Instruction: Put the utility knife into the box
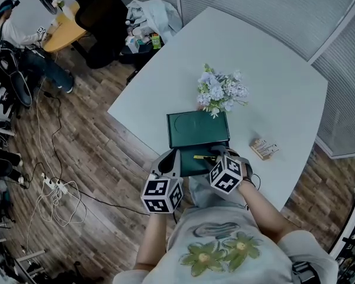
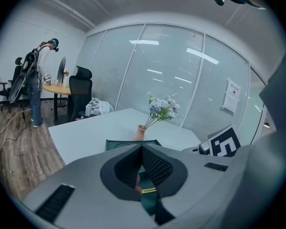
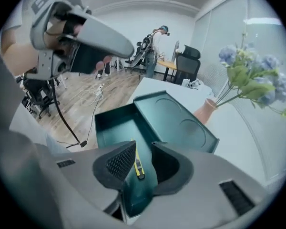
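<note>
A dark green box lies open near the table's front edge, its lid flat behind it. The yellow utility knife rests on the box floor. My right gripper hovers just over it. In the right gripper view the knife lies in the box below the gap of my right gripper, whose jaws stand open and apart from it. My left gripper is at the box's front left corner. Its tips meet, shut, with nothing seen held.
A vase of pale blue flowers stands just behind the lid. A small tan packet lies to the right of the box. The white table ends close to my body. A person, chairs and cables are on the wooden floor at left.
</note>
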`<state>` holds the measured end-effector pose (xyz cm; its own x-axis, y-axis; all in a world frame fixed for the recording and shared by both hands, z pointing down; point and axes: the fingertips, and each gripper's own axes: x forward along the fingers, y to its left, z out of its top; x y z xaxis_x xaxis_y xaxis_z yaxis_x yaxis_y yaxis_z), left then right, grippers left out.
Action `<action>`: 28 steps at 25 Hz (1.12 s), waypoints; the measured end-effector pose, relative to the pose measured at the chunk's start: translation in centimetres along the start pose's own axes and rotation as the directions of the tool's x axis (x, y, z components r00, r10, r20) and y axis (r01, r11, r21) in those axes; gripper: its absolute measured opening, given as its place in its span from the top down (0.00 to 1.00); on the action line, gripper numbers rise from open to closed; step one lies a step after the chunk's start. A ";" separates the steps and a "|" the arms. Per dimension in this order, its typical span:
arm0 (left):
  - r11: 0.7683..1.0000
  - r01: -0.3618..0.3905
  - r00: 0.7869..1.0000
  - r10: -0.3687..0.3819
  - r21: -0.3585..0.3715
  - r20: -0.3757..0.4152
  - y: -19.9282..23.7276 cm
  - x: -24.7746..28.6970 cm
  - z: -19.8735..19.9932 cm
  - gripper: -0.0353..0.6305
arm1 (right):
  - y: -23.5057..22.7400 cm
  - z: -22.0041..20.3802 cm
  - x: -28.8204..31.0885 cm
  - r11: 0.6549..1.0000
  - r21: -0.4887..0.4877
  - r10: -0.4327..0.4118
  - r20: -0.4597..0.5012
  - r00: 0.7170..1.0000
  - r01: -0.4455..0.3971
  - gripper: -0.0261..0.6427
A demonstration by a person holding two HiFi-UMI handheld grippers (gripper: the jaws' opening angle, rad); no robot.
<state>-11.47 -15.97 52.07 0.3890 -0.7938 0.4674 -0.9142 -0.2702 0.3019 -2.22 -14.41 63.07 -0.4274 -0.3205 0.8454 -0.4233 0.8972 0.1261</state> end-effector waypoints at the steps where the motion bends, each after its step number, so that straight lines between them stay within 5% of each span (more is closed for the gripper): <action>1: 1.000 0.001 1.000 -0.001 0.001 0.003 -0.1 -0.1 0.1 0.94 | -0.1 0.5 -0.6 1.000 0.021 -0.006 0.027 1.000 0.005 0.80; 9: 1.000 0.016 0.999 -0.017 0.011 0.030 -1.0 -1.1 1.1 0.94 | -0.8 3.2 -5.3 0.995 0.081 -0.072 0.182 0.981 0.058 0.95; 15: 0.999 0.031 0.999 -0.032 0.022 0.041 -2.0 -1.8 1.1 0.94 | -1.5 5.4 -8.8 0.978 0.170 -0.175 0.338 0.925 0.123 0.96; 24: 0.998 0.054 0.997 -0.055 0.031 0.053 -3.4 -2.9 1.0 0.94 | -0.9 7.1 -12.2 0.937 0.349 -0.168 0.536 0.827 -0.035 0.96; 28: 0.997 0.062 0.996 -0.064 0.035 0.059 -3.8 -3.5 0.9 0.94 | -0.6 6.8 -12.9 0.916 0.393 -0.173 0.557 0.812 -0.075 0.96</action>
<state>-9.41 -12.68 48.54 0.4394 -0.8056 0.3974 -0.8918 -0.3379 0.3009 -1.87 -12.85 48.61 -0.7190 -0.5846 0.3759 -0.6701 0.7266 -0.1517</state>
